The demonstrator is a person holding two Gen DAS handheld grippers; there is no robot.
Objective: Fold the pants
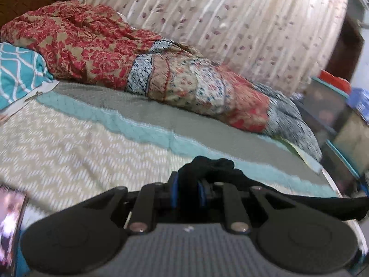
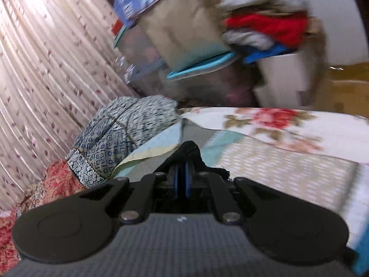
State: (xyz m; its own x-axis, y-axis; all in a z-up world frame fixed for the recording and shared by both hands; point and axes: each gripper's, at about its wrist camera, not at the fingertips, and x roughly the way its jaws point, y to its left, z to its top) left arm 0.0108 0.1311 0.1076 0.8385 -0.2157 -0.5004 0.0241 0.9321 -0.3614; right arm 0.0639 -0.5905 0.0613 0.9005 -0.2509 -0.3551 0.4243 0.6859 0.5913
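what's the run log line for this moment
stage: pants lifted | left gripper: shut on black pants | right gripper: shut on black pants | below: bed | blur: motion
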